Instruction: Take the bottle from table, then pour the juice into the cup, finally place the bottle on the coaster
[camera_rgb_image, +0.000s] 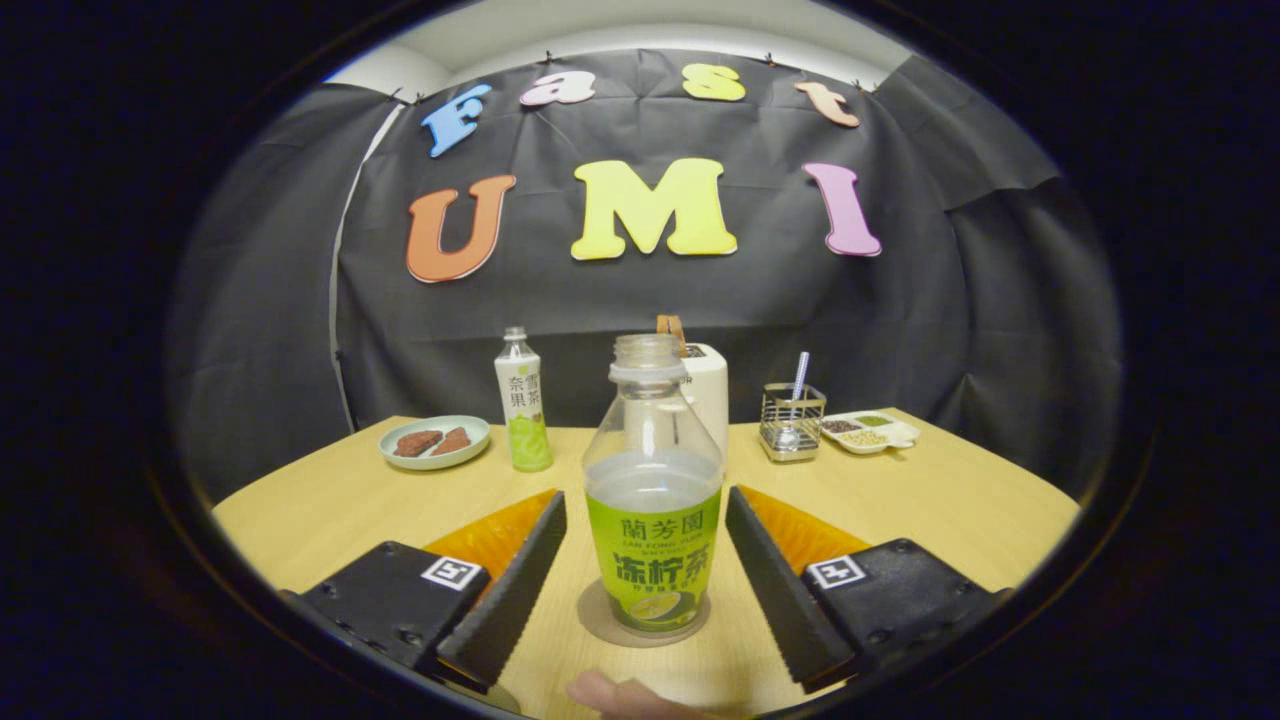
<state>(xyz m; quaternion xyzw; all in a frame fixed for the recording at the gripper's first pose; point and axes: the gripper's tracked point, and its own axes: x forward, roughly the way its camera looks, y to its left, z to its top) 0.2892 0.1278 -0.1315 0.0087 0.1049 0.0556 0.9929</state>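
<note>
While claw (645, 565) gapes, bottle (653, 520) between fingers, untouched.

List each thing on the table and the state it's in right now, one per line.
bottle: uncapped, upright on the coaster, part full
coaster: flat under the bottle
gripper: open, fingers either side of the bottle, not touching
second bottle: capped, upright
plate: holds two brown pieces
wire holder: upright

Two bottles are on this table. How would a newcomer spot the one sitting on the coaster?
On the wooden table, find the open tool. The bottle stands between its fingers on a round coaster, touching neither. Unlike the capped bottle behind, it has no cap.
</note>
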